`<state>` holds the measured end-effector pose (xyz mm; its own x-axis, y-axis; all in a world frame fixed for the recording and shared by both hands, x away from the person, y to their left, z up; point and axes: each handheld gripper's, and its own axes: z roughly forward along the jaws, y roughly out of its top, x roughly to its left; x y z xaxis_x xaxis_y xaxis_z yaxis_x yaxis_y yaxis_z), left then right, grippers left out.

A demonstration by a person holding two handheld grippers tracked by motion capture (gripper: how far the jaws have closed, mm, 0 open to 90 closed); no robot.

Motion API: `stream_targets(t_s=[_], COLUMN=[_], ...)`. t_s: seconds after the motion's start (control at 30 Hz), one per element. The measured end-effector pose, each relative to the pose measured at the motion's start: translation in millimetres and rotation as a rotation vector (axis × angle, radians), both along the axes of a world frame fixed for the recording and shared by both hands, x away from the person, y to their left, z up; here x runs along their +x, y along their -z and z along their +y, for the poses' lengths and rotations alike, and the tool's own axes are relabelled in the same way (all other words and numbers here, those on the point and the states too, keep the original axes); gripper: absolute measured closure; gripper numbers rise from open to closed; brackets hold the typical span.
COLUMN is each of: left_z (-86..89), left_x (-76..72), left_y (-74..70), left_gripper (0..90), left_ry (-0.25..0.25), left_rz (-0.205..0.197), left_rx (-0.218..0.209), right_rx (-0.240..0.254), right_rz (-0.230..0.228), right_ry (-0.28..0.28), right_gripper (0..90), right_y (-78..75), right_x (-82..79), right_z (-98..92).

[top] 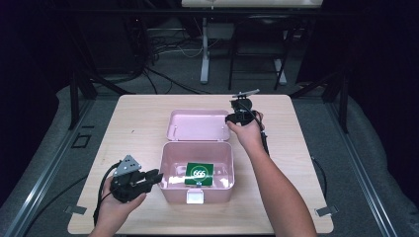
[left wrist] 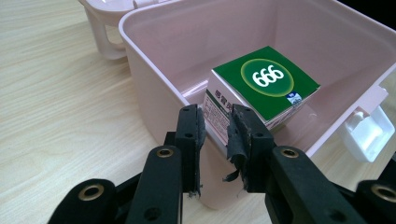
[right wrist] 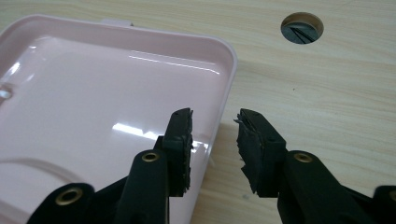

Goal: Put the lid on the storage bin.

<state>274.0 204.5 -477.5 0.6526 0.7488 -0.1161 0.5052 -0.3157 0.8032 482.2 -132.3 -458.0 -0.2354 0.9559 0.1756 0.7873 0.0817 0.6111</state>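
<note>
Left tool [left wrist: 215, 122] pinched the box wall [left wrist: 154, 100] beside the green carton [left wrist: 264, 86]; right tool [right wrist: 214, 122] straddled the lid's rim [right wrist: 224, 93], spread, not pressing.

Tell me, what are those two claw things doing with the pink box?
A person holds a gripper in each hand. The left gripper is clamped on the near wall of the open pink box, steadying it. A green carton lies inside. The right gripper is open, its jaws straddling the edge of the flipped-back lid, not yet gripping it.
</note>
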Motion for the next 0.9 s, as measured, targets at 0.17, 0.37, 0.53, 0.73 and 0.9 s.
stream_targets(t_s=[0.17, 0.37, 0.53, 0.73, 0.9], left_z=[-0.1, -0.2, 0.0, 0.0, -0.2], left_x=[0.1, -0.1, 0.0, 0.1, -0.1], left_y=[0.0, 0.0, 0.1, 0.0, 0.1], left_gripper=[73.3, 73.3, 73.3, 73.4, 73.4], left_ry=[0.000, -0.001, 0.000, 0.000, -0.001], left_rz=[0.000, 0.000, 0.000, 0.000, 0.000], left_rx=[0.000, 0.000, 0.000, 0.000, 0.000], right_rx=[0.017, 0.020, 0.011, 0.021, 0.020], right_rz=[0.020, 0.049, 0.062, 0.070, 0.072], right_ry=[0.020, 0.033, 0.035, 0.038, 0.037], right_gripper=[65.9, 68.9, 73.2, 77.9, 80.9], right_y=[5.9, 13.8, 19.3, 21.7, 20.6], right_x=[9.4, 17.4, 21.4, 24.1, 24.0], right_z=[-2.6, -0.8, 3.2, 4.3, 6.0])
